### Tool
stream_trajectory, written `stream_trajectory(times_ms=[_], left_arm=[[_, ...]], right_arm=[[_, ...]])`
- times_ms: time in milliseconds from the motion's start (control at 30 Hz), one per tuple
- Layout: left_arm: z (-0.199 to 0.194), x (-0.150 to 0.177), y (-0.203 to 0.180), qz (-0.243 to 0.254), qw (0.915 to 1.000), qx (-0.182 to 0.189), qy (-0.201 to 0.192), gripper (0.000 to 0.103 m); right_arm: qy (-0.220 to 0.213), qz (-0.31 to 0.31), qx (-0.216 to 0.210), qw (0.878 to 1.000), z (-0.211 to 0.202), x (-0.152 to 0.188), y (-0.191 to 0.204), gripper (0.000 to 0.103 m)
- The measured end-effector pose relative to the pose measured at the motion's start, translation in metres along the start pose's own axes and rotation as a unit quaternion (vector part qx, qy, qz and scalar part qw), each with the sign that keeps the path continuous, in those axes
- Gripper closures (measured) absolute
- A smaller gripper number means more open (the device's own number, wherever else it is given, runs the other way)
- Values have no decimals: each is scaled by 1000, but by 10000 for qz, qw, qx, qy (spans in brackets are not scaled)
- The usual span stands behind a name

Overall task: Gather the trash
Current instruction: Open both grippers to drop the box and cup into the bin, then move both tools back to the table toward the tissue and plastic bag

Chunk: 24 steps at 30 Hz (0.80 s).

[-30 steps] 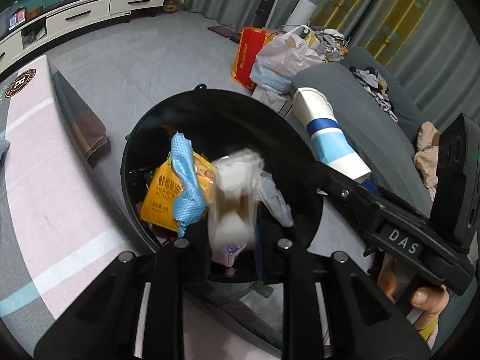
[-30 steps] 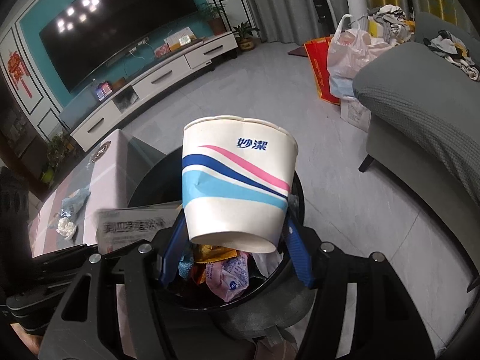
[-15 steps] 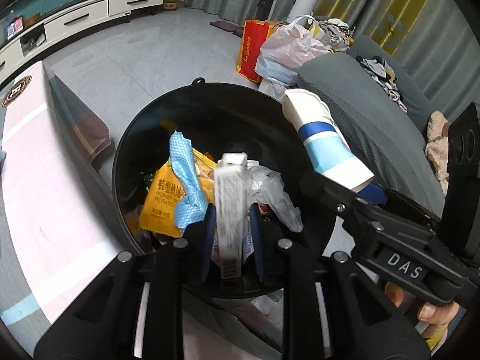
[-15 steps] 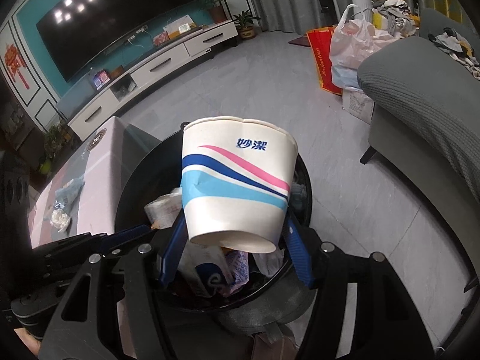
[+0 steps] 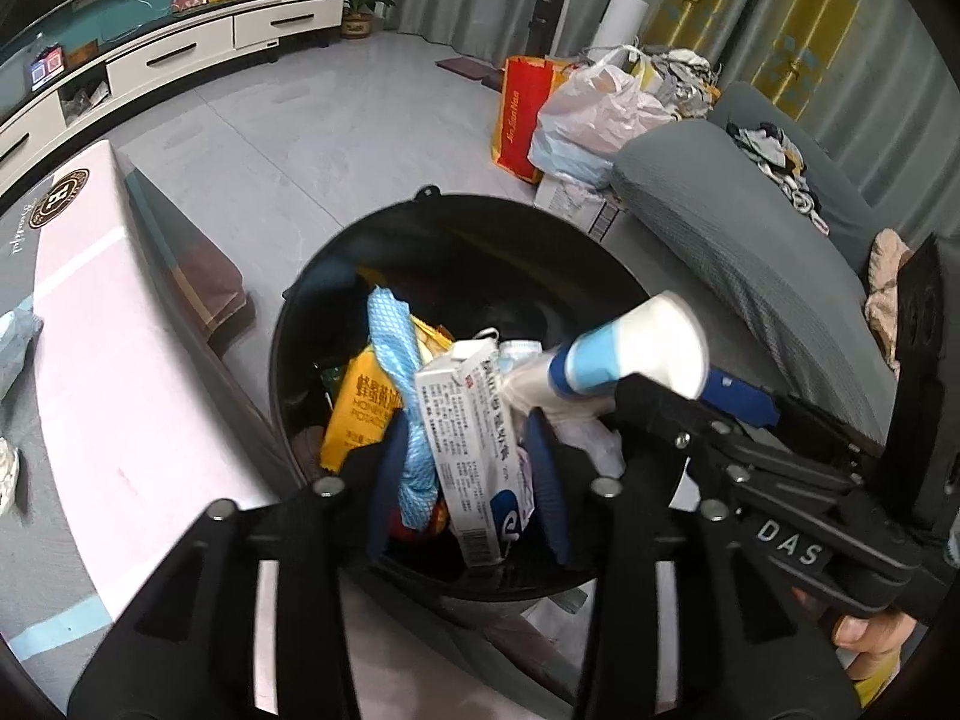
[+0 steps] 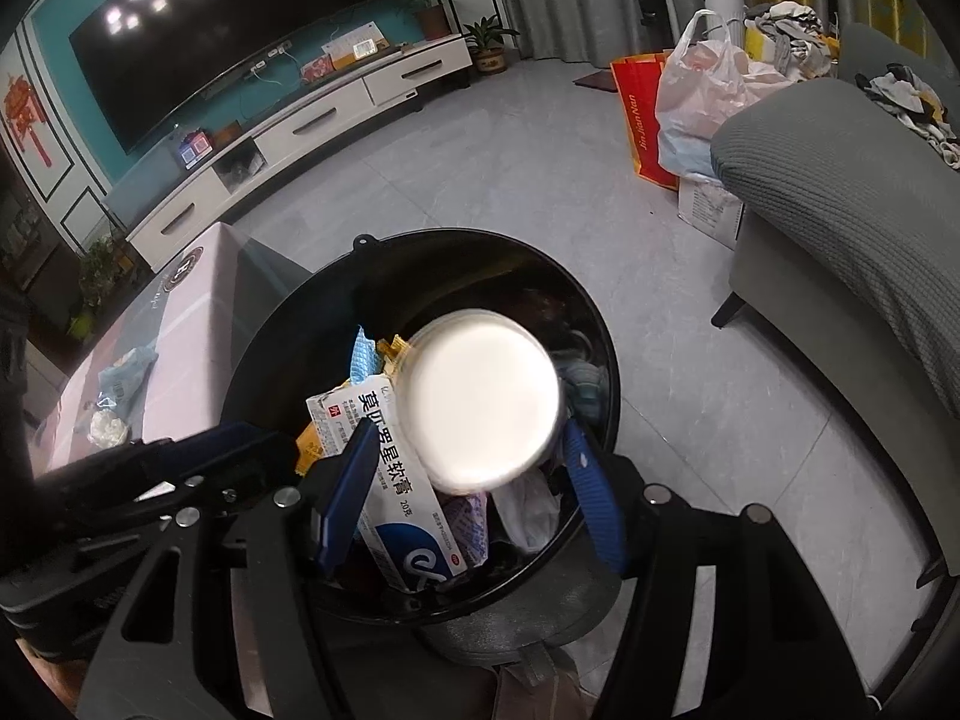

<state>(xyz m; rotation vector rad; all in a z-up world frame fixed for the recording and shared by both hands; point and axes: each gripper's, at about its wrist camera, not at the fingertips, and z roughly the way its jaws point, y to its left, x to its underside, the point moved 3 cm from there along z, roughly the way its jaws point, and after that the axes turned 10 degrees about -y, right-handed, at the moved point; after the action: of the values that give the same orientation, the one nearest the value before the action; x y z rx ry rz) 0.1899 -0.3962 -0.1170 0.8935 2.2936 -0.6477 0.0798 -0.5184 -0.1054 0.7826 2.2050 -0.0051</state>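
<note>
Bin (image 5: 480, 199) on the floor between pink worktop (image 5: 108, 360) and grey sofa (image 5: 750, 240), part full: yellow packet (image 5: 360, 414), blue cloth (image 5: 393, 348), clear wrappers, white box (image 5: 468, 438).

Left gripper (image 5: 465, 432) over the near rim, jaws apart, wider than the box. Box lying on top of the trash, seen between the blue pads (image 5: 549, 480) from the left wrist. From the right wrist, box (image 6: 390, 480) well clear of left gripper (image 6: 240, 444), which sits off to the side of it.

Right gripper (image 6: 471, 429) also above the bin (image 6: 480, 234), jaws standing apart. Cup (image 6: 480, 402) tipped mouth-down toward the trash, white base facing the camera, blurred, out at the fingertips. Cannot tell whether the pads (image 6: 591, 504) grip it or only flank it. From the left wrist, cup (image 5: 630, 354) at the tip of right gripper (image 5: 660, 402), over the box and wrappers, inside the rim line.
</note>
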Motion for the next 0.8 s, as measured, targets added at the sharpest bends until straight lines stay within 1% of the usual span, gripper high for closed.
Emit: stream_trajectory(times_ms=[133, 200, 300, 333, 367, 400, 433, 533, 600, 667, 767, 800], left_arm=[[-4, -1, 1, -35, 10000, 7, -76, 53], [-8, -2, 2, -44, 9999, 11, -131, 48], [-17, -3, 4, -64, 9996, -35, -277, 36], [-21, -4, 6, -87, 9994, -41, -318, 28], [-26, -3, 9, -125, 9991, -77, -388, 23], [-30, -4, 11, -163, 9988, -107, -444, 22], [-36, -3, 15, -230, 9983, -125, -511, 19], [-54, 1, 31, -463, 9965, -189, -673, 12], [-67, 4, 45, -664, 9944, -254, -780, 9], [-83, 9, 65, -957, 9912, -350, -851, 5], [-107, 19, 99, -1454, 9836, -459, -965, 5], [-119, 24, 114, -1667, 9789, -539, -1055, 4]], right_arm=[[1, -76, 15, 10000, 0, 1, 3, 41], [-8, -118, 31, 9999, -1, 1, 5, 41], [-20, -152, 47, 9999, -1, 1, 8, 40], [-24, -153, 58, 9999, -1, 1, 8, 39], [-31, -151, 68, 9999, -1, 1, 8, 36], [-40, -142, 69, 9999, -1, 0, 9, 33], [-59, -125, 68, 9999, -1, 0, 10, 33], [-102, -130, 82, 9998, -1, -1, 14, 29], [-151, -145, 82, 9997, -2, -1, 18, 25], [-211, -161, 64, 9996, -3, -1, 23, 22], [-351, -165, -9, 9992, -7, -3, 32, 21], [-407, -169, -82, 9990, -9, -3, 37, 20]])
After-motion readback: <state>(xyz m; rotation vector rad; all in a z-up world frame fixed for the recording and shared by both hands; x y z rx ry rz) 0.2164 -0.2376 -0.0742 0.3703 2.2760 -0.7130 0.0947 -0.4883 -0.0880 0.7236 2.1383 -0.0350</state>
